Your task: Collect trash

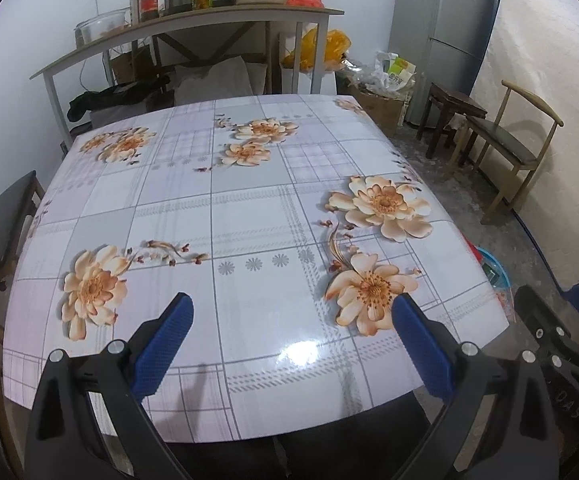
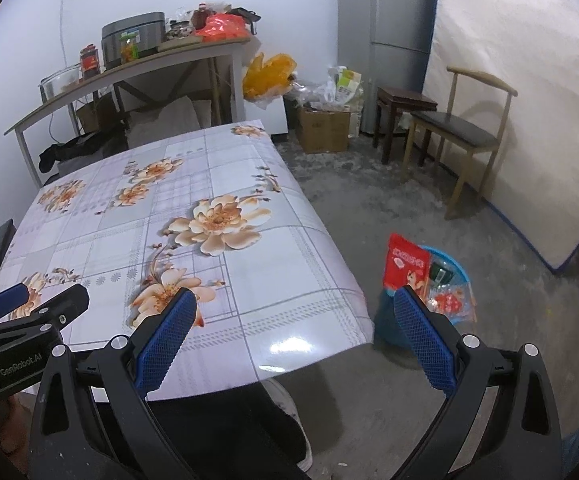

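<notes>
Both held wide apart and empty: left gripper over the bare worktop, right gripper past its edge; red packet propped in the blue bin on the floor, sticking above the rim; liable to tip out if bumped.

red snack wrapper | upright in blue bin (floor, beside table)

A floral plaid tablecloth covers the table; behind it stand a cluttered grey side table, a silver fridge and a wooden chair
</notes>
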A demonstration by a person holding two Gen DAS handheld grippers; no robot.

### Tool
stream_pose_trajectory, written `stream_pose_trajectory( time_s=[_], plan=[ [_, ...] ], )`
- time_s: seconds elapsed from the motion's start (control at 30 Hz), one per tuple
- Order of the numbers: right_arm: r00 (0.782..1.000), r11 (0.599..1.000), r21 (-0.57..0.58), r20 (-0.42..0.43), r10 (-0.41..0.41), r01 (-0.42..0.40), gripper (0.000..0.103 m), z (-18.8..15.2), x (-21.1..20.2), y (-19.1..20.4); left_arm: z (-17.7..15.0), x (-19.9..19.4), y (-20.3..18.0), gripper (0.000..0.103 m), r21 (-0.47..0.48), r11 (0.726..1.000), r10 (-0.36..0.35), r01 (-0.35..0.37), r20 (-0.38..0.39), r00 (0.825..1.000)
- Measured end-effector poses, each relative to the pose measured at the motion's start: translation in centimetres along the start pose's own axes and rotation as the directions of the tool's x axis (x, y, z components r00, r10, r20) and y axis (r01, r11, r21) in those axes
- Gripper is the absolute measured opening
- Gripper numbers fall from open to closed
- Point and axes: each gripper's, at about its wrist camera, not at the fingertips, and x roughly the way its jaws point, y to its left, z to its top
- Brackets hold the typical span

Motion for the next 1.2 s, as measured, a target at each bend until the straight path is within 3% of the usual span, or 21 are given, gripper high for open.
stream_pose_trajectory(
  time_s=[0.53,0.87,1.2],
  plan=[
    [0.997,0.994,0.075,-0.014,-0.074,0.075,0.095,-1.2,-1.8,-3.6,-1.0,-1.4,-3.1,0.097,0.062,0.998,-0.01,0.009,0.016,1.0],
    [0.999,0.997,0.064,-0.041,-0.031,0.034,0.095,-1.6,-1.4,-3.3,-1.6,-1.3,-3.3,0.097,0.088,0.996,0.001,-0.001,0.006,1.0],
    [0.998,0.998,0.046,-0.049,-0.039,0.041,0.095,-1.8,-1.6,-3.1,-1.6,-1.7,-3.8,0.097,0.116,0.992,-0.052,0.052,-0.003,0.999]
  ],
)
